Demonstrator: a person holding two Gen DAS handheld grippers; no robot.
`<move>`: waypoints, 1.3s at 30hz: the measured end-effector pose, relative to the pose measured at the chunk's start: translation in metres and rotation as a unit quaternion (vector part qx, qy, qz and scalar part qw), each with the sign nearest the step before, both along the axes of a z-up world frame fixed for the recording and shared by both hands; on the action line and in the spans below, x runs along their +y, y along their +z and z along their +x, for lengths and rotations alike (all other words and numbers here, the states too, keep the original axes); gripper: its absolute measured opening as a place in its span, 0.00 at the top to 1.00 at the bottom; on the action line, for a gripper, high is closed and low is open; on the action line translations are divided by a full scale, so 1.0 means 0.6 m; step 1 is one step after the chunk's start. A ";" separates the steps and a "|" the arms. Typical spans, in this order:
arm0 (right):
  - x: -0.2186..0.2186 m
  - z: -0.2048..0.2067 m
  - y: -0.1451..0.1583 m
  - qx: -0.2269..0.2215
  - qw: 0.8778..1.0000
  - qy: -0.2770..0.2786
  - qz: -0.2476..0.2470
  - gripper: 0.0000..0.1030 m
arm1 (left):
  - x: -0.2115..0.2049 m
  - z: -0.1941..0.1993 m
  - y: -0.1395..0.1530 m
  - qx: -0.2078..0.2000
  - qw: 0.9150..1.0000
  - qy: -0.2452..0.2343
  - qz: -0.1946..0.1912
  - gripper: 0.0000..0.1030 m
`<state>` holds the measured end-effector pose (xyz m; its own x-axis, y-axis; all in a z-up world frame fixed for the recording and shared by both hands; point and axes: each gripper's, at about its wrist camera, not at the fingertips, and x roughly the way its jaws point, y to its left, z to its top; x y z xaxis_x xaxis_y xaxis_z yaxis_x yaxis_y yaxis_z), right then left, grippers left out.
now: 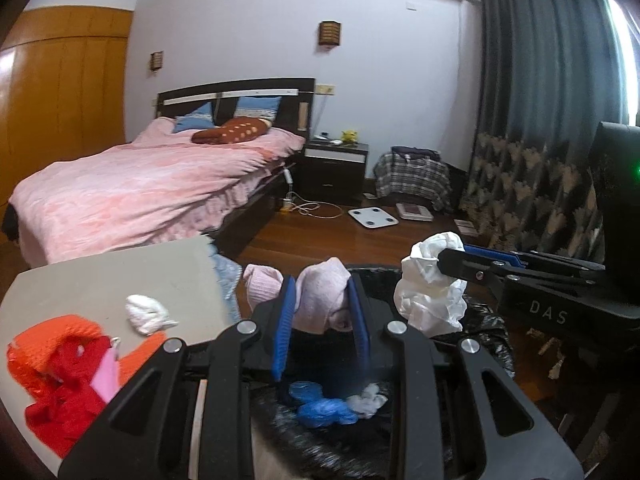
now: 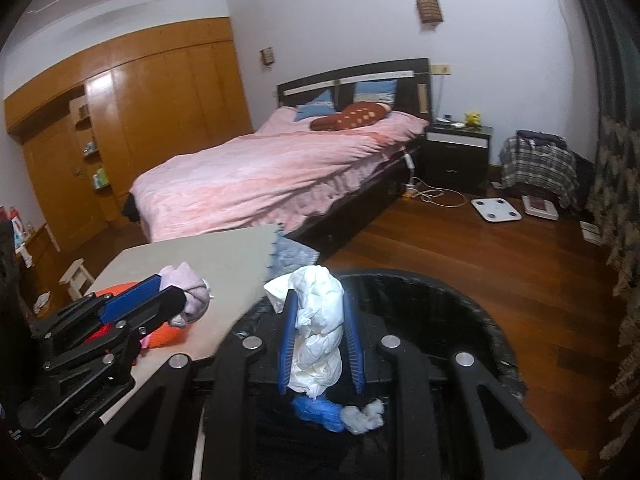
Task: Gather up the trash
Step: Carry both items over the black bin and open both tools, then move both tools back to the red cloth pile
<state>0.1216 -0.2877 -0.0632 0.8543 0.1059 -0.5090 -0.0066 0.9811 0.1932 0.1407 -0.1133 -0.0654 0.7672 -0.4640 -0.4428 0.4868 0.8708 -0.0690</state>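
1. Bedroom: black-lined trash bin [image 2: 460,292] beside grey table [image 1: 120,272], blue and white scraps inside.
2. Left gripper [image 1: 322,308] clamps pink wad [image 1: 320,296]; right gripper [image 2: 322,340] clamps white crumpled paper [image 2: 320,332], both over bin.
3. Red-orange cloth [image 1: 60,360] on table; pink bed [image 2: 260,176], wood floor [image 2: 500,260] behind.

Both fisheye views are dim, with a cool, slightly purple cast on the walls. Daylight enters at the right, where the window [image 1: 624,40] blows out to white beside the dark curtain [image 1: 532,60]. The wooden wardrobe [image 2: 132,92] carries soft glare streaks, and the floor [image 2: 460,256] a dull sheen. Straight lines bow strongly toward the edges and the corners fall to black. The trash bin's rim [image 2: 472,300] and the red and orange cloth [image 1: 60,368] at the table's near edge are smeared by motion blur.
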 end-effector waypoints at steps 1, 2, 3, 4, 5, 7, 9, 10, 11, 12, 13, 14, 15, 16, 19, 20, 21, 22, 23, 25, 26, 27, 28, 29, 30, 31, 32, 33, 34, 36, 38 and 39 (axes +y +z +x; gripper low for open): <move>-0.007 -0.001 -0.002 0.002 1.000 -0.005 0.000 0.78 | -0.010 0.001 -0.003 0.002 1.000 -0.007 -0.001 0.75; -0.015 -0.001 -0.005 0.004 1.000 -0.011 -0.001 0.78 | -0.019 0.003 -0.005 0.003 1.000 -0.011 -0.001 0.75; -0.021 -0.003 -0.007 0.005 1.000 -0.015 -0.001 0.78 | -0.023 0.004 -0.008 0.004 1.000 -0.014 -0.001 0.75; -0.026 -0.001 -0.009 0.006 1.000 -0.020 -0.001 0.78 | -0.032 0.005 -0.012 0.007 1.000 -0.021 -0.002 0.75; -0.033 -0.001 -0.012 0.009 1.000 -0.026 -0.002 0.78 | -0.040 0.006 -0.014 0.009 1.000 -0.027 -0.003 0.75; -0.046 0.000 -0.017 0.014 0.999 -0.038 -0.004 0.73 | -0.051 0.010 -0.021 0.018 0.999 -0.043 -0.003 0.73; -0.055 -0.002 -0.021 0.016 0.999 -0.047 -0.007 0.63 | -0.060 0.011 -0.030 0.022 0.999 -0.049 -0.001 0.65; -0.057 -0.003 -0.022 0.016 0.999 -0.050 -0.009 0.56 | -0.062 0.012 -0.034 0.026 0.998 -0.051 -0.002 0.57; -0.060 -0.005 -0.022 0.015 0.998 -0.055 -0.010 0.53 | -0.061 0.013 -0.037 0.028 0.998 -0.051 -0.003 0.51; -0.062 -0.005 -0.022 0.014 0.998 -0.057 -0.010 0.48 | -0.058 0.013 -0.040 0.028 0.998 -0.048 -0.003 0.49; -0.062 -0.007 -0.022 0.013 0.998 -0.060 -0.011 0.41 | -0.056 0.014 -0.040 0.028 0.999 -0.045 -0.002 0.46; -0.063 -0.009 -0.022 0.011 0.998 -0.063 -0.012 0.36 | -0.051 0.015 -0.041 0.029 0.999 -0.040 -0.002 0.43; -0.062 -0.010 -0.021 0.010 0.998 -0.066 -0.014 0.26 | -0.044 0.016 -0.040 0.029 0.999 -0.033 -0.001 0.41; -0.061 -0.012 -0.020 0.006 0.998 -0.068 -0.014 0.18 | -0.036 0.016 -0.039 0.028 0.999 -0.027 -0.001 0.36; -0.054 -0.012 -0.012 -0.007 0.997 -0.071 -0.013 0.05 | -0.007 0.015 -0.032 0.020 1.000 0.000 0.005 0.23; -0.050 -0.011 -0.009 -0.011 0.998 -0.068 -0.009 0.05 | 0.004 0.014 -0.028 0.019 1.000 0.011 0.007 0.17; -0.047 -0.010 -0.008 -0.011 0.998 -0.065 -0.007 0.05 | 0.018 0.014 -0.026 0.017 1.000 0.024 0.009 0.16; -0.039 -0.006 -0.007 -0.009 0.998 -0.062 -0.005 0.05 | 0.026 0.014 -0.024 0.016 0.999 0.030 0.009 0.15; -0.034 -0.004 -0.008 -0.008 0.998 -0.059 -0.005 0.05 | 0.036 0.015 -0.021 0.016 0.999 0.038 0.012 0.13; -0.019 0.001 -0.008 -0.007 0.999 -0.051 -0.002 0.05 | 0.060 0.014 -0.018 0.015 0.998 0.056 0.015 0.12; -0.010 0.006 -0.009 -0.006 0.999 -0.044 0.000 0.05 | 0.073 0.014 -0.017 0.015 0.998 0.066 0.017 0.12; -0.001 0.010 -0.008 -0.006 0.999 -0.038 0.001 0.05 | 0.083 0.014 -0.016 0.015 0.997 0.073 0.019 0.12; 0.011 0.015 -0.008 -0.007 1.000 -0.030 0.003 0.05 | 0.096 0.012 -0.015 0.016 0.996 0.083 0.021 0.12; 0.019 0.019 -0.008 -0.007 1.000 -0.025 0.004 0.05 | 0.109 0.010 -0.014 0.016 0.995 0.091 0.023 0.12; 0.031 0.025 -0.008 -0.007 1.000 -0.017 0.006 0.05 | 0.121 0.009 -0.014 0.015 0.995 0.099 0.025 0.12; 0.040 0.028 -0.007 -0.007 1.000 -0.011 0.007 0.05 | 0.138 0.006 -0.013 0.014 0.993 0.110 0.028 0.12; 0.055 0.033 -0.007 -0.009 1.000 -0.001 0.008 0.05 | 0.150 0.005 -0.013 0.012 0.992 0.119 0.030 0.12; 0.069 0.037 -0.007 -0.010 1.000 0.008 0.009 0.05 | 0.160 0.001 -0.013 0.011 0.992 0.126 0.032 0.12; 0.084 0.041 -0.007 -0.012 1.000 0.018 0.009 0.05 | 0.178 -0.002 -0.012 0.009 0.990 0.138 0.035 0.12; 0.108 0.047 -0.008 -0.012 0.999 0.034 0.011 0.05 | 0.199 -0.004 -0.012 0.008 0.987 0.154 0.037 0.12; 0.138 0.054 -0.010 -0.013 0.998 0.055 0.012 0.05 | 0.228 -0.005 -0.012 0.008 0.984 0.173 0.040 0.12; 0.152 0.056 -0.011 -0.013 0.998 0.064 0.013 0.05 | 0.240 -0.003 -0.012 0.010 0.983 0.181 0.040 0.12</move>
